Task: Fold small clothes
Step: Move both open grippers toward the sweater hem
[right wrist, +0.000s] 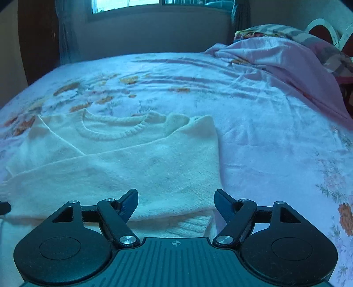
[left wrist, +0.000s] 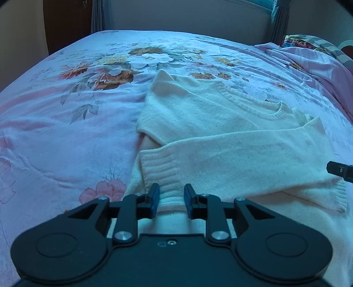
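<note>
We see a cream sweater [left wrist: 220,123] lying sleeves-folded on a floral bed [left wrist: 66,123], our left tool [left wrist: 169,199] narrowly parted above its ribbed cuff [left wrist: 158,167], pinching nothing, our right tool [right wrist: 176,202] spread wide over its edge.

Home bedroom: bed [right wrist: 253,123] with floral pink sheet, rumpled pink quilt [right wrist: 286,64] and patterned pillow [right wrist: 271,29] at the head, curtained window [right wrist: 125,5] on far wall, dark wooden door [left wrist: 66,24] in the corner

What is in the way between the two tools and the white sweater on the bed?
Nothing visible. The white sweater lies right under the left tool and the right tool, with only bare bedsheet around it.
</note>
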The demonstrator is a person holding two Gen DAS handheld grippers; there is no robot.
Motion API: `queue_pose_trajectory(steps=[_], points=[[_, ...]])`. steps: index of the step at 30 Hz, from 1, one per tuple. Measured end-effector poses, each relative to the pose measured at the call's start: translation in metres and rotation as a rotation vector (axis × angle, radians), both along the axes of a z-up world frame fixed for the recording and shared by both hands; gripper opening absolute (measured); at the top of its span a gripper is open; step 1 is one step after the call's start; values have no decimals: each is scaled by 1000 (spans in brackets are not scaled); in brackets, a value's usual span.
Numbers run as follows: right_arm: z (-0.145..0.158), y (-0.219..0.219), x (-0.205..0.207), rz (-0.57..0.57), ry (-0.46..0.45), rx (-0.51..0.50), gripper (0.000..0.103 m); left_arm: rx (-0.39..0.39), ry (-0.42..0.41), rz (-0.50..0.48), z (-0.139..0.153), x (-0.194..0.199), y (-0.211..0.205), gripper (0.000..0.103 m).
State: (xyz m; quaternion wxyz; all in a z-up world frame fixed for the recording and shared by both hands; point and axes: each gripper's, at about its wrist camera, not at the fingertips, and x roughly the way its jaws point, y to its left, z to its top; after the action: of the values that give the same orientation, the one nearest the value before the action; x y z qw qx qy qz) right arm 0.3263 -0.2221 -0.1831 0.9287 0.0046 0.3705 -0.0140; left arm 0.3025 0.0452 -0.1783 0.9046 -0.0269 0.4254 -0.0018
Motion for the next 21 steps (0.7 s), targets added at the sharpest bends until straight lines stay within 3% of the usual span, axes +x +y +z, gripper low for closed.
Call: queue_pose_trajectory(steps=[3,8,21], points=[[-20,16,-15,66,104,-57,76,18,13,10,-1,-13,-1,30],[-14,14,-61,31,74,-1,76,37,23,3,-2,-38,-2,30],[-25,27,-174,76,93,-10,76,59,27,-22,-1,-98,0,34]])
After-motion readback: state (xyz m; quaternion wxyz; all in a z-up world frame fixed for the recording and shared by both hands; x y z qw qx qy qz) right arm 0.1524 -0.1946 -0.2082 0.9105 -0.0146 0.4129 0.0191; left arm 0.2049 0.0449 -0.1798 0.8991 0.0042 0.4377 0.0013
